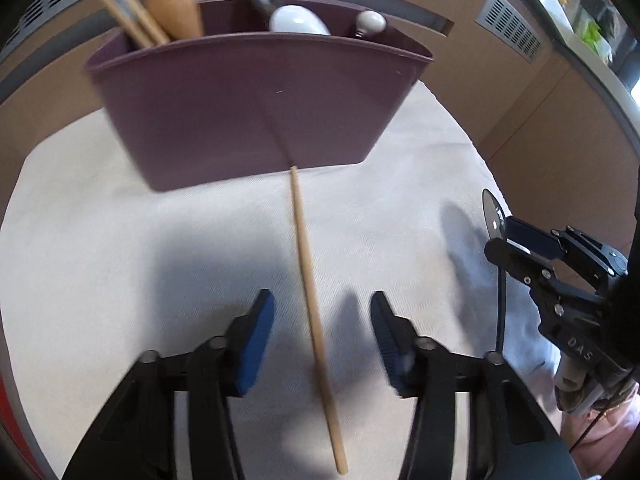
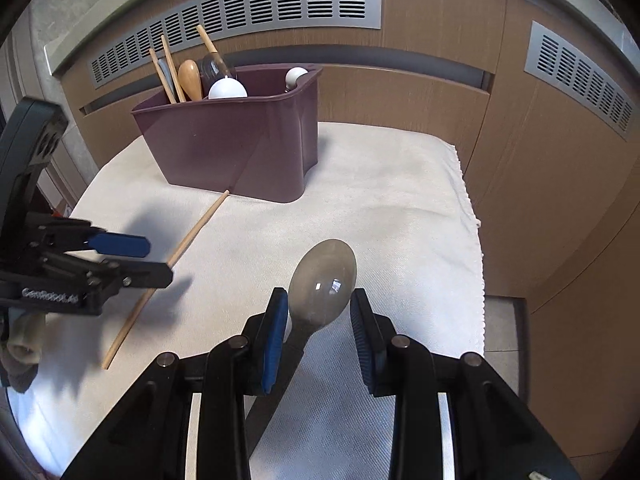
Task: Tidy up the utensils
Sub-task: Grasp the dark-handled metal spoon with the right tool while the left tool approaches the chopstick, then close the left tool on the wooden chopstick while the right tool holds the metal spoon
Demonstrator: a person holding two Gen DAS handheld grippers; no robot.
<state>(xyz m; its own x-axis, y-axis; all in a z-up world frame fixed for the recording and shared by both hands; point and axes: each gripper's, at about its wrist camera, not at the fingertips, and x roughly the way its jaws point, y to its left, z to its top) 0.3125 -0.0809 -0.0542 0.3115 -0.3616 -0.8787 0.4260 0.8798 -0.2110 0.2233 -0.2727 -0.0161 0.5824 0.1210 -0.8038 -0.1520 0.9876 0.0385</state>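
Your right gripper (image 2: 318,312) has its jaws clamped on the metal spoon (image 2: 322,282), lifted for the purple caddy (image 2: 224,148), while your left gripper (image 1: 322,340) straddles, jaws apart, the chopstick (image 1: 310,296) lying on the cloth-covered tabletop (image 2: 380,200).

You see a cream cloth (image 2: 380,200) spread over the tabletop, wood panelling (image 2: 440,92) and grey vent grilles (image 2: 248,4) behind.

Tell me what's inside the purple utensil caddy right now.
Sticking out of the purple caddy: wooden chopsticks, a wooden handle, two white spoons. Its walls hide everything lower down.
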